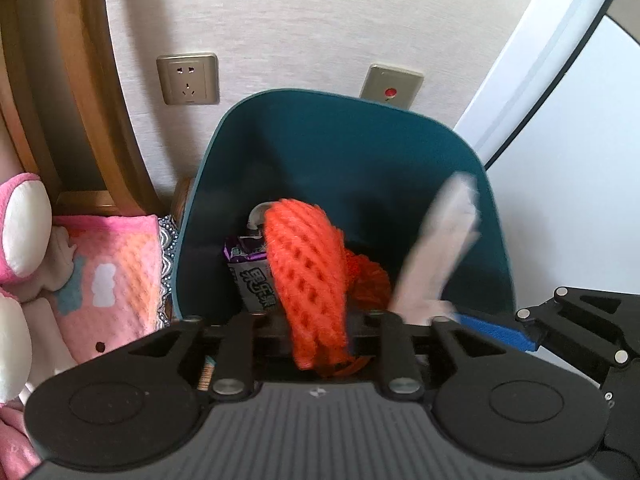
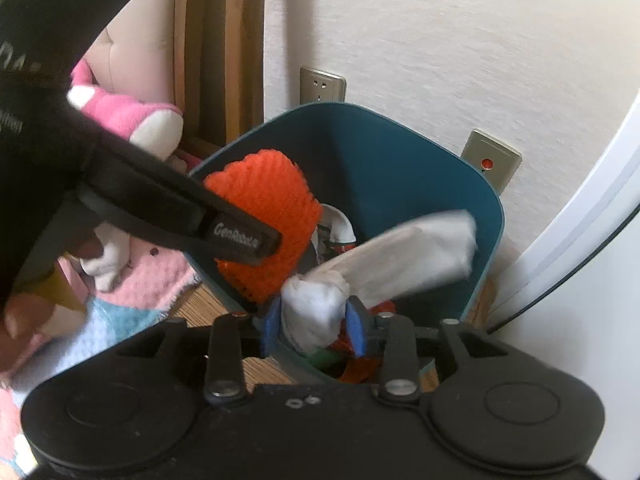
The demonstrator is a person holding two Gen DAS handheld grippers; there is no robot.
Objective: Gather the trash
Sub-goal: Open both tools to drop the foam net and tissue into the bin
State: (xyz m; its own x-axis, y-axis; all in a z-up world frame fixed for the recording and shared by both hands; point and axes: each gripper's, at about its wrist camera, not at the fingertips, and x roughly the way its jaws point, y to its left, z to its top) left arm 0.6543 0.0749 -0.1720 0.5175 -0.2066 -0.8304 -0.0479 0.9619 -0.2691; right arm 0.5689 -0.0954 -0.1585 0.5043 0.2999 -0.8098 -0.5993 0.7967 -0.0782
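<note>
Bin [image 1: 460, 152] against wall [image 1: 320, 12]; foam net [image 1: 308, 264], wrapper [image 1: 250, 276] inside; blanket [image 1: 116, 276] left.

Your right gripper [image 2: 314, 322] sits over the teal bin [image 2: 490, 216], white tissue [image 2: 316, 312] between its blue pads [image 2: 356, 330]. Your left gripper's finger [image 2: 240, 236] crosses an orange foam net [image 2: 264, 192].

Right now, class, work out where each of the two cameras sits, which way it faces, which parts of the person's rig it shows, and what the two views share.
Left wrist view: sits on the left gripper, looking down into the teal bin; orange foam net between its fingers.
Right wrist view: sits on the right gripper, facing the bin from the other side; white tissue between its blue fingers; the left gripper crosses in front.
Shared: bin, net, tissue, wall socket.
</note>
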